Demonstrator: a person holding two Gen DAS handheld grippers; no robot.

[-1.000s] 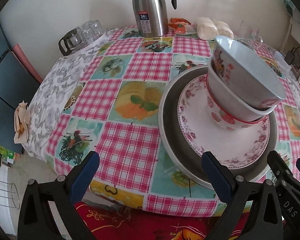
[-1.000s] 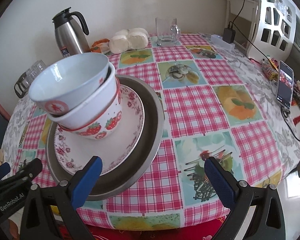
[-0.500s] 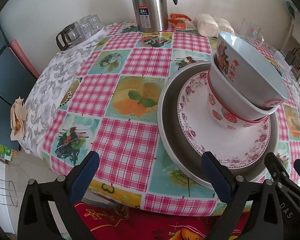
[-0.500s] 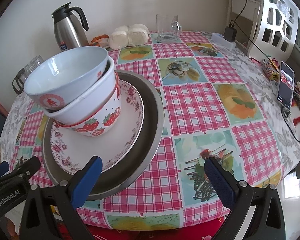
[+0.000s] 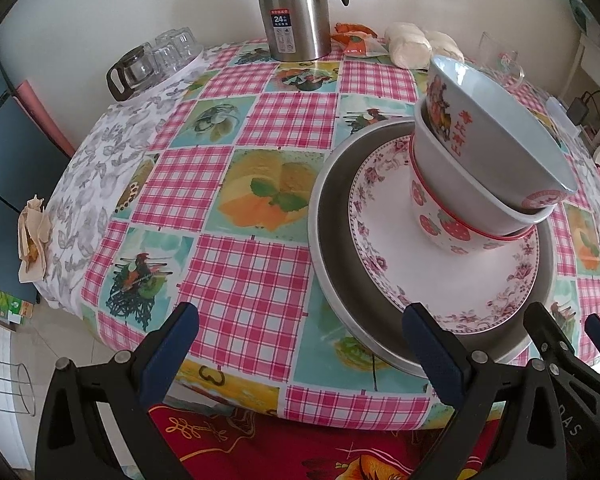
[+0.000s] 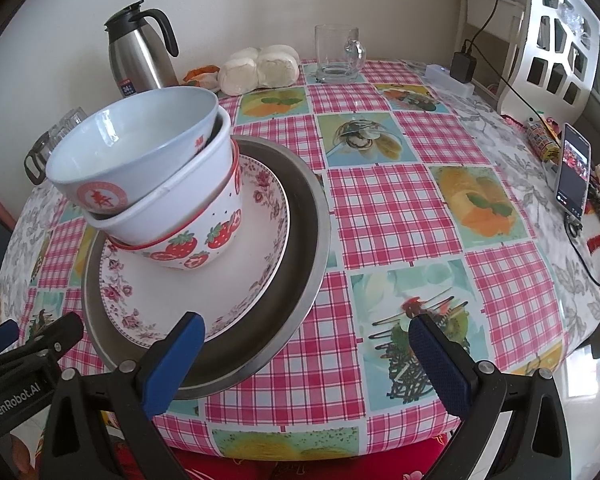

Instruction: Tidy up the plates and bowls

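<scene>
A stack stands near the table's front edge. A wide steel plate (image 5: pixel 332 264) (image 6: pixel 300 248) carries a floral-rimmed white plate (image 5: pixel 412 264) (image 6: pixel 204 288). On that sit three nested bowls: a strawberry bowl (image 5: pixel 440 228) (image 6: pixel 204 240), a white bowl (image 5: pixel 452 176) (image 6: pixel 180 196) and a tilted pale blue bowl (image 5: pixel 500 136) (image 6: pixel 140 148) on top. My left gripper (image 5: pixel 300 344) hangs open in front of the stack's left side, holding nothing. My right gripper (image 6: pixel 308 344) is open at the stack's right front, also holding nothing.
At the back stand a steel thermos (image 5: pixel 296 8) (image 6: pixel 140 56), glass cups (image 5: pixel 156 60), wrapped buns (image 6: pixel 260 68), a snack packet (image 5: pixel 356 40) and a glass mug (image 6: pixel 338 54). A phone (image 6: pixel 574 172), charger and cables lie at the right edge. A white chair (image 6: pixel 552 48) stands behind.
Both grippers have drawn slightly back and up from the table; the stack sits a little lower in both views. The dishes have not moved and both grippers stay open.
</scene>
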